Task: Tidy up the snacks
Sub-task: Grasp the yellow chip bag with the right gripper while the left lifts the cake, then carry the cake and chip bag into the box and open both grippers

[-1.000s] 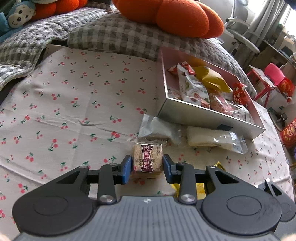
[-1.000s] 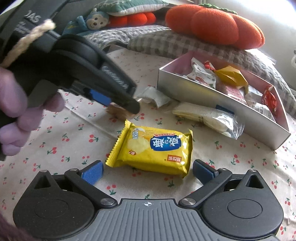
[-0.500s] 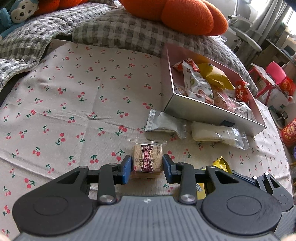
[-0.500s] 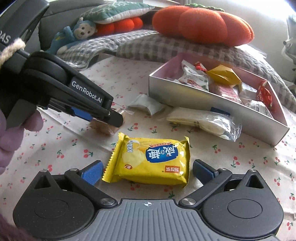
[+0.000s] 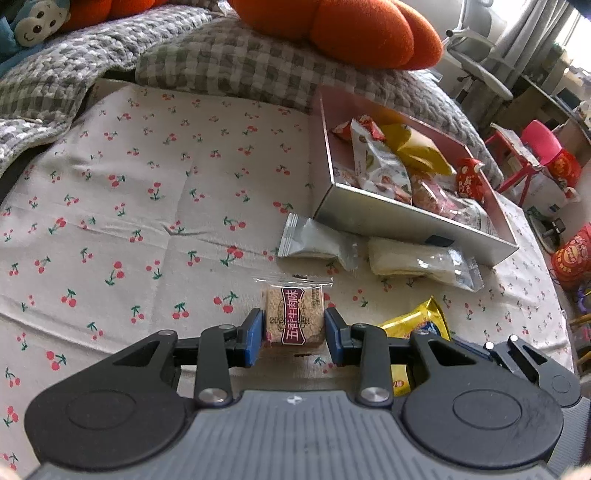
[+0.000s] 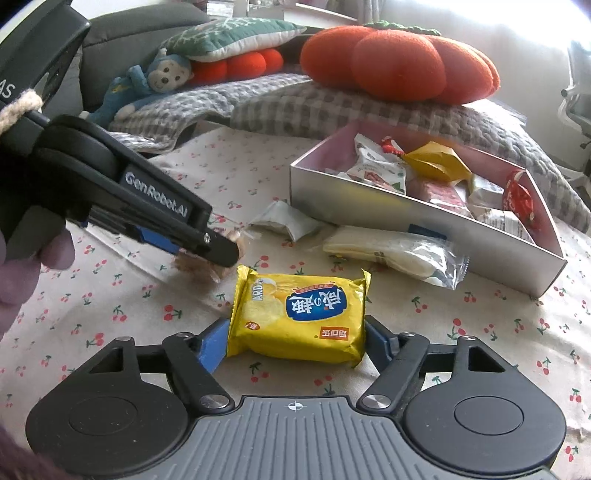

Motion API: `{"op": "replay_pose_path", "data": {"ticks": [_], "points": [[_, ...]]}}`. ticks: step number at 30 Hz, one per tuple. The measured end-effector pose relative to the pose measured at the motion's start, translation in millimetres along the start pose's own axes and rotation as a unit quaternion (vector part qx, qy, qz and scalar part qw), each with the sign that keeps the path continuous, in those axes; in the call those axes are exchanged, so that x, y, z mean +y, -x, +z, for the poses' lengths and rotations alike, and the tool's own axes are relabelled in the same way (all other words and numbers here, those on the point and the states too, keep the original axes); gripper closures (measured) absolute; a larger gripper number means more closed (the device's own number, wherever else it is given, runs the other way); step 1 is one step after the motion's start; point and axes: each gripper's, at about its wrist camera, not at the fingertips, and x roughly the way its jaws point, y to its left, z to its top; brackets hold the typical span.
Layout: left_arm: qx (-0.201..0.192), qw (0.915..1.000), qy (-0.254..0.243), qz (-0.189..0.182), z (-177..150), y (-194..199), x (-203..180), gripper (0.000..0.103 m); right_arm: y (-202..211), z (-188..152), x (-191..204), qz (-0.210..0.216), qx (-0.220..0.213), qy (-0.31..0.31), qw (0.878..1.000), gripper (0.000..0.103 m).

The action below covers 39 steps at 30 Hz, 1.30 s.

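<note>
My left gripper point(image 5: 294, 336) is shut on a small brown grain bar point(image 5: 294, 317) in a clear wrapper and holds it above the cherry-print cloth. It also shows in the right wrist view point(image 6: 207, 254), lifted off the cloth. My right gripper point(image 6: 295, 341) has closed on a yellow cracker packet point(image 6: 301, 317), with both pads at its ends. The silver snack box point(image 5: 413, 225) with several packets inside stands to the right; it also shows in the right wrist view point(image 6: 424, 221).
A silver sachet point(image 5: 317, 242) and a clear-wrapped white bun point(image 5: 421, 260) lie on the cloth in front of the box. Checked blankets point(image 5: 236, 66), an orange plush cushion point(image 5: 351, 26) and a blue monkey toy point(image 6: 147, 85) lie behind. A pink stool point(image 5: 532, 147) stands beyond the bed.
My left gripper has risen with the grain bar. My right gripper's fingers have closed in from wide open onto the yellow cracker packet.
</note>
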Motion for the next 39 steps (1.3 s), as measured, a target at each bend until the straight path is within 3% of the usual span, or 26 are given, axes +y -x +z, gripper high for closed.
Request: {"op": "replay_pose_path", "data": {"ticks": [6,12,23,30,35,39], "points": [[-0.017,0.9998,0.011,-0.004,9,8,1,0.071,12,3,-4,0.005,-0.009,-0.002,1.000,0.027],[-0.027,0.9993,0.022,-0.012,17,12,-1,0.071,26,13,-22,0.007,-0.029,-0.041,0.999,0.027],[-0.090,0.9956,0.008,-0.024,62,19,-22,0.071,41,44,-83,-0.049,-0.088,-0.135,0.986,0.027],[-0.099,0.9941,0.009,-0.045,105,-14,-33,0.071,34,61,-125,-0.082,-0.088,-0.148,0.982,0.027],[-0.095,0.9941,0.010,-0.052,128,-41,-40,0.071,16,62,-154,-0.071,-0.082,-0.195,0.975,0.027],[-0.089,0.9948,0.009,-0.051,138,-60,-46,0.071,2,63,-163,-0.083,-0.075,-0.197,0.974,0.027]]}}
